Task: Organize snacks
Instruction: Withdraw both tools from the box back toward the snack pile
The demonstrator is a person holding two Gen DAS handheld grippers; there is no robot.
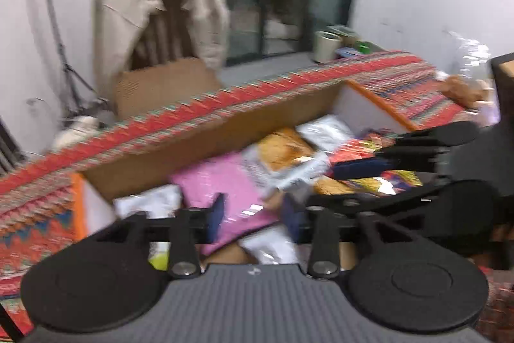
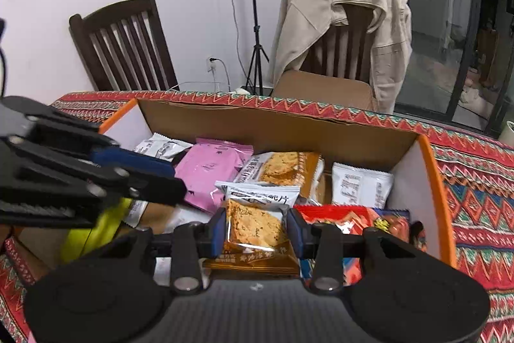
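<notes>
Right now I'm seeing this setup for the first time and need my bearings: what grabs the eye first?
An open cardboard box with orange-edged flaps sits on a red zigzag-patterned tablecloth, heaped with snack packets. The right tongs are clamped on a clear-fronted orange packet of golden crackers over the box's near side, with a pink foil packet lying behind it. The left tongs hang open and empty over the box.

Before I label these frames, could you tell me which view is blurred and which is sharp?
Left wrist view: motion-smeared, the pink packet and tablecloth streaked. Right wrist view: sharp, print legible on the cracker packet in the right gripper; fisheye bends both.
</notes>
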